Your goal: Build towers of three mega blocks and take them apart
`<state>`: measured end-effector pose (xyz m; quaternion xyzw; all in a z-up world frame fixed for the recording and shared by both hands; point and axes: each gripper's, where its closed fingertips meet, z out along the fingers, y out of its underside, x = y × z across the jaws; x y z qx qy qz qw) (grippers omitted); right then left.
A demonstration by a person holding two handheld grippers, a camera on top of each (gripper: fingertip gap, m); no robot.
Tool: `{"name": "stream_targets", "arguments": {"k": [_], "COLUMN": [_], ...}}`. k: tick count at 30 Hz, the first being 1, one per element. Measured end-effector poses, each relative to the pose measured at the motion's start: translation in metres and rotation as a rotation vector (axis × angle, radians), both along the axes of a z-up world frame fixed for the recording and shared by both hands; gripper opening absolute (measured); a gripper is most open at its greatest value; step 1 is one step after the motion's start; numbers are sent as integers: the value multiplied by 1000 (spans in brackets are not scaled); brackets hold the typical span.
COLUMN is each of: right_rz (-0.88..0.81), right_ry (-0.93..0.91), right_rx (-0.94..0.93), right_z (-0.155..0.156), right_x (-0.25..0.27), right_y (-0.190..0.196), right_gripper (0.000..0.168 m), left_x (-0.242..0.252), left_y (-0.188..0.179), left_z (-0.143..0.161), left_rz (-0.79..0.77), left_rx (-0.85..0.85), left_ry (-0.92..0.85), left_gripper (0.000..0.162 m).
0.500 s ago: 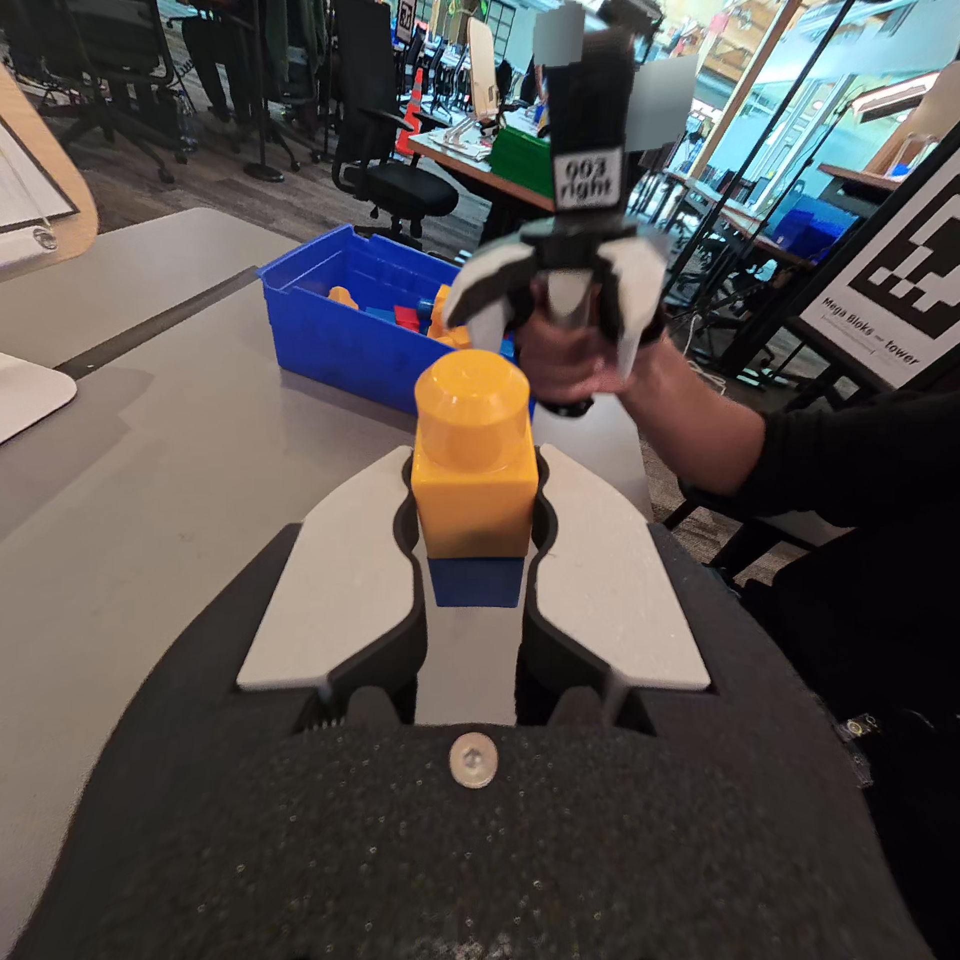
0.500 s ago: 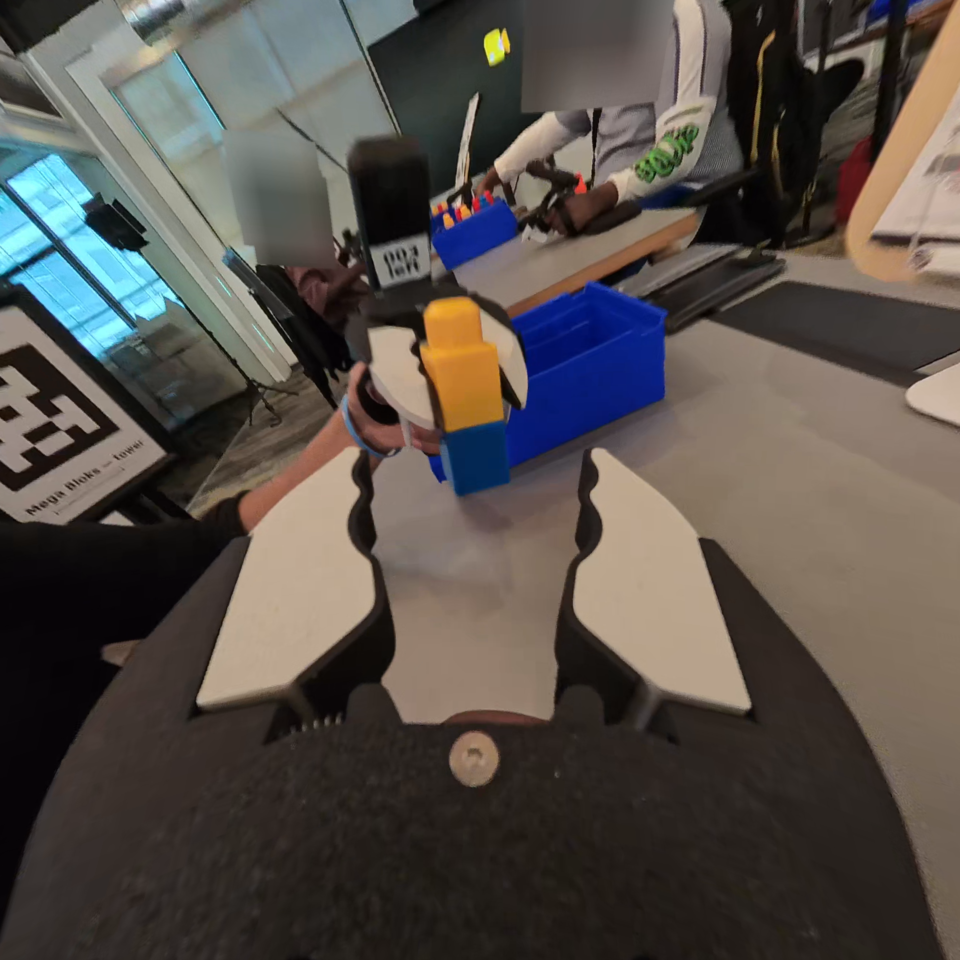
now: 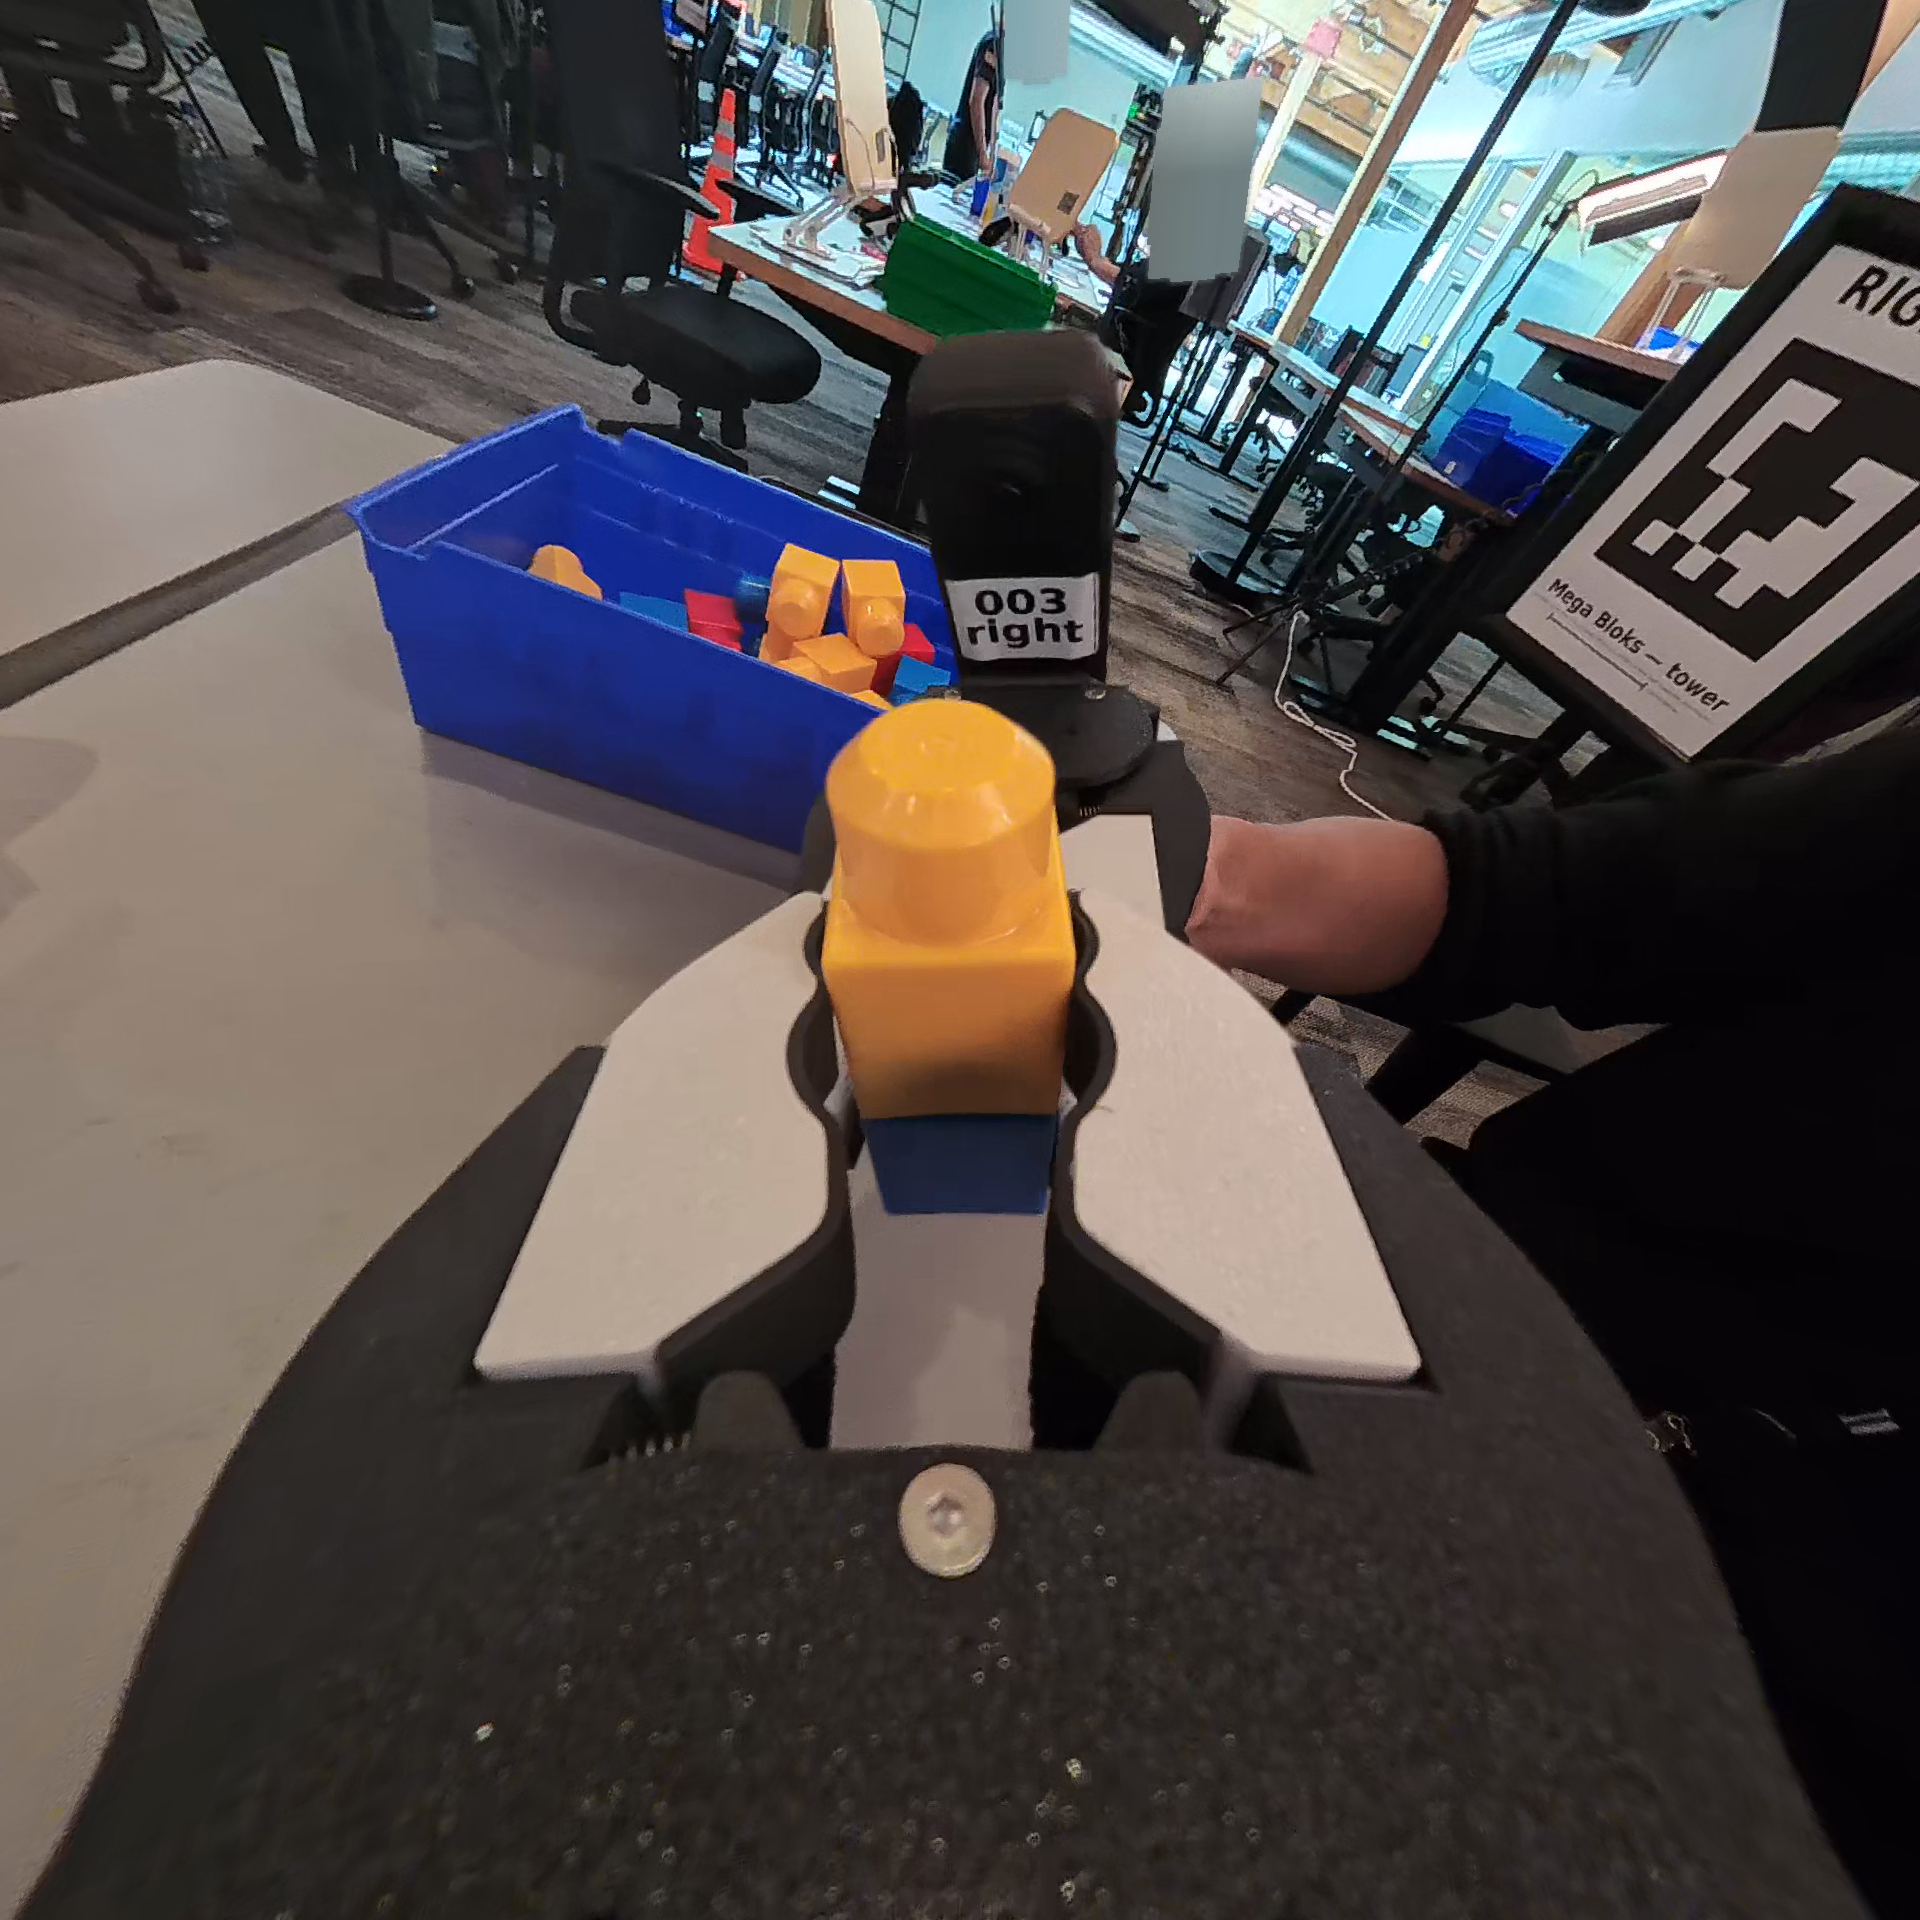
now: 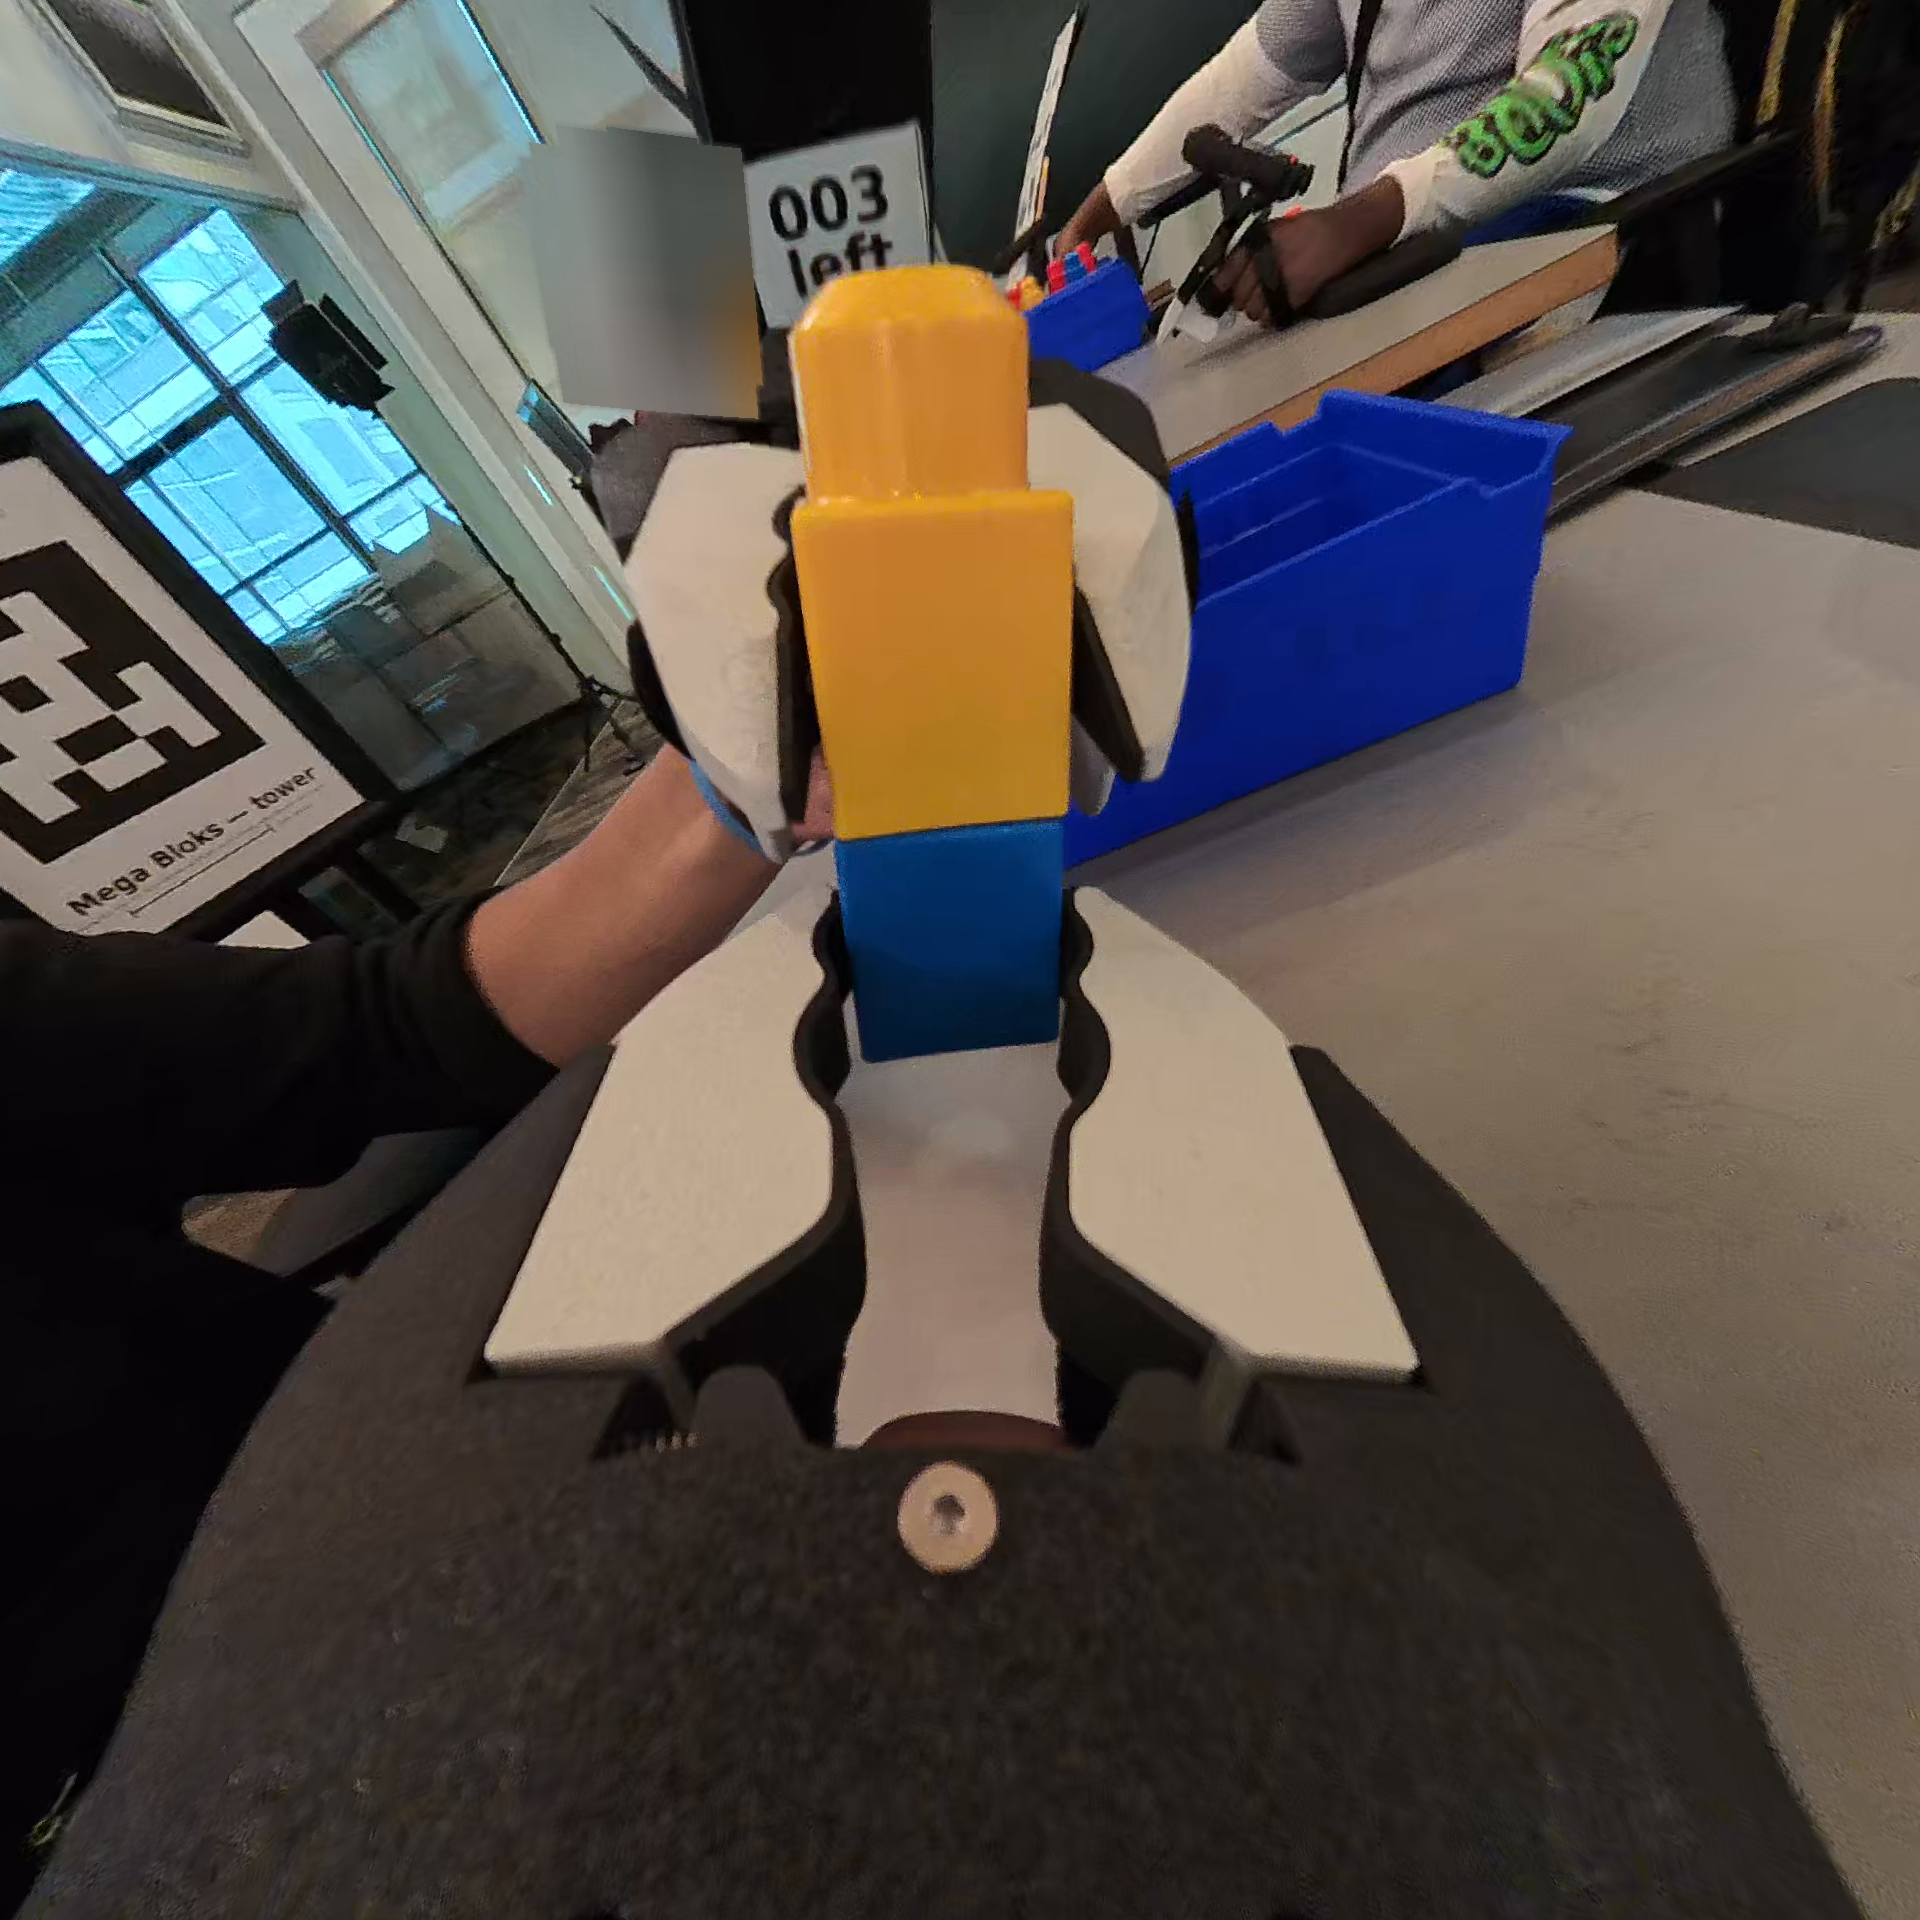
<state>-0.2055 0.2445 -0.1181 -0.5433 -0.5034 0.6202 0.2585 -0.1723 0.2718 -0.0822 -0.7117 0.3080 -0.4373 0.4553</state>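
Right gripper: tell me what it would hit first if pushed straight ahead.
The blue block, already between the right gripper's fingertips, which look closed on it. Just beyond sits the left gripper, clamped on the yellow block above; how far beyond is unclear.

A white label (image 3: 1023, 620) with black print, a number over a word, sits on the black camera housing of the right gripper (image 3: 966, 862), seen from the left wrist view. A matching white label (image 4: 831, 223) sits on the left gripper (image 4: 935, 644) in the right wrist view. A standing sign (image 3: 1756, 499) beside the table bears a black-and-white square marker and a line of small print beneath it. A background person's white sleeve (image 4: 1538, 104) carries green graphic lettering.
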Motion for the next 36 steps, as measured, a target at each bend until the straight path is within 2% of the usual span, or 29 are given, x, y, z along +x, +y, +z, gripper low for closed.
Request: {"name": "stream_targets", "arguments": {"k": [7, 10, 11, 15, 17, 20, 22, 27, 30, 32, 36], "right_rz": [75, 129, 138, 83, 4, -111, -181, -582, -876, -968, -931], "right_ry": [-112, -269, -298, -407, -462, -490, -478, -365, -335, -425, -771], "right_rx": [31, 140, 156, 226, 314, 462, 544, 622, 554, 445, 356], "right_z": [-16, -49, -54, -52, -48, -31, -9, 67, 89, 69, -10], "right_x": [6, 15, 19, 38, 49, 67, 83, 146, 199, 224, 249], "right_y": [-8, -14, -13, 8, 27, 53, 68, 137, 187, 212, 235], "right_gripper": [37, 37, 37, 37, 37, 37, 37, 37, 37, 37, 37], "left_x": [6, -10, -18, -40, -52, -84, -98, -97, -90, -85, -76], "left_y": [0, 5, 6, 10, 22, 44, 50, 52, 52, 52, 49], "left_z": [-2, 36, 43, 35, 21, -14, -36, -59, -62, -63, -66], "left_rz": [9, 59, 88, 198, 296, 529, 615, 590, 555, 544, 508], "left_rx": [35, 50, 56, 74, 25, -105, -200, -279, -293, -291, -287], "left_ry": [67, -145, -161, -27, 69, 231, 298, 296, 291, 289, 328], "left_gripper": [40, 40, 40, 40, 40, 40, 40, 40, 40, 40, 40]}}
